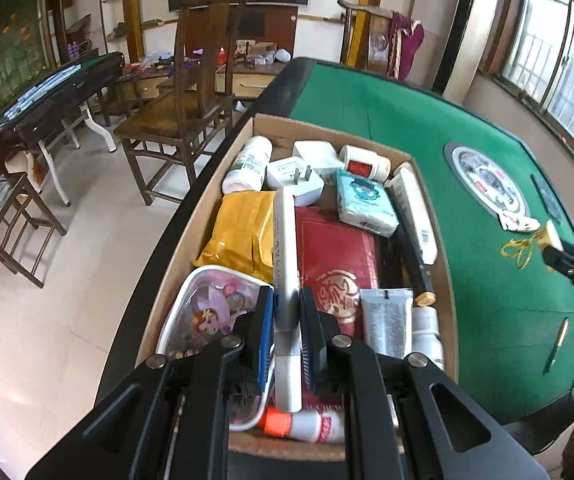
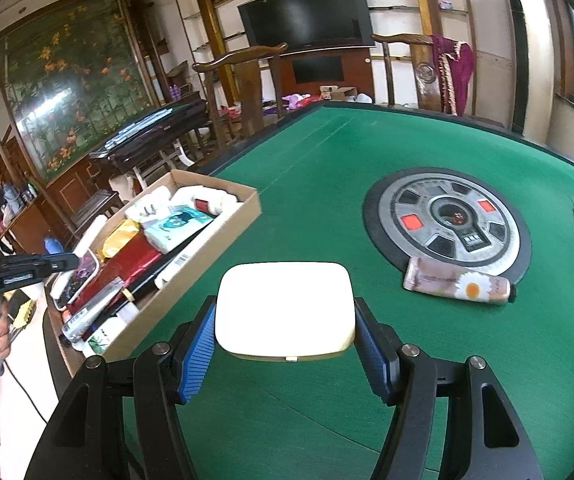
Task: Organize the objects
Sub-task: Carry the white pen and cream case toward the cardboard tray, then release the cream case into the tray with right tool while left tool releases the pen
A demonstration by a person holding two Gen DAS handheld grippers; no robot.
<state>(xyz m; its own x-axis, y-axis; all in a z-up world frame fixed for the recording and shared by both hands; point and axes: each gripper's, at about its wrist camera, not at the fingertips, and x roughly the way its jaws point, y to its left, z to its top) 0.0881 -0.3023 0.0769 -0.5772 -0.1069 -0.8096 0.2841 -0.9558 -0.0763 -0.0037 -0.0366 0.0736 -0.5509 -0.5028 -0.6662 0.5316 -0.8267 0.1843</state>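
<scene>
My left gripper (image 1: 287, 316) pinches a long silver stick (image 1: 285, 280) over the cardboard box (image 1: 327, 126); my right gripper (image 2: 285, 344) clamps a white flat case (image 2: 285, 312).

The stick runs lengthwise between my left pads (image 1: 265, 336), above a yellow packet (image 1: 239, 232), a red packet (image 1: 335, 252) and a cartoon pouch (image 1: 207, 308) at the box's near end. A white bottle (image 1: 249, 164), a plug adapter (image 1: 295, 178) and a tissue pack (image 1: 363, 204) lie toward its far end. The box sits along the left edge of the green table (image 2: 327, 160). My right fingers (image 2: 195, 356) press both sides of the case, held above the felt near the table's near edge. A daisy tube (image 2: 459, 286) lies against the round centre panel (image 2: 447, 220). A pen (image 1: 557, 344) lies toward the near edge.
</scene>
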